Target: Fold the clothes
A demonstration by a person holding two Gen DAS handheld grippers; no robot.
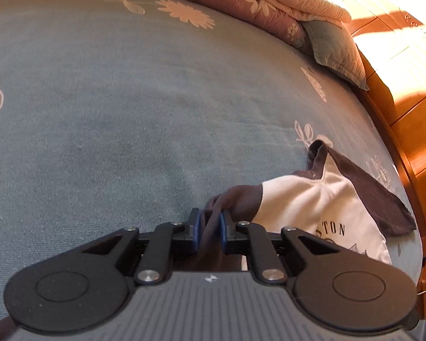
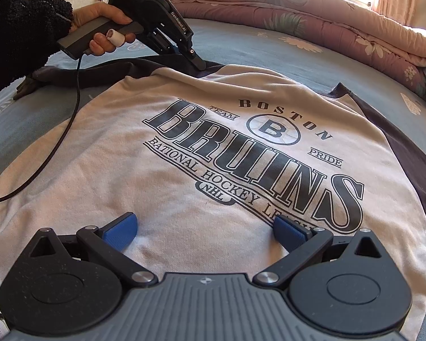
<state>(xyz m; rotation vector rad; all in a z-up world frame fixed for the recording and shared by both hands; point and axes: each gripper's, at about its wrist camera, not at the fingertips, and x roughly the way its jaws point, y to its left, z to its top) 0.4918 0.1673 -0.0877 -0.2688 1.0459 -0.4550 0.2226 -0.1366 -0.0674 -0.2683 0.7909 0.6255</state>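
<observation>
Between the blue pads of your left gripper (image 1: 209, 224) you are pinching a bunch of the dark sleeve (image 1: 235, 199), the fingers drawn nearly together on the cloth. Your right gripper (image 2: 206, 231) is hovering over the lower front of the sweatshirt (image 2: 184, 199) with its fingers spread wide and nothing in them. The sweatshirt is lying print-up on the bed (image 1: 113, 99), body mostly flat, the far sleeve (image 2: 397, 142) trailing off ahead and to the right of your right tool.

If you are carrying the held sleeve across the chest, keep the grip firm and the cloth low so the shoulder seam makes the crease, and let the right tool pin the body while it travels.

Behind the sweatshirt the rolled quilt (image 2: 312, 28) is sitting clear. The cable (image 2: 56, 147) from your left tool is draping across the near-left corner of the body; mind it is not getting folded in.
</observation>
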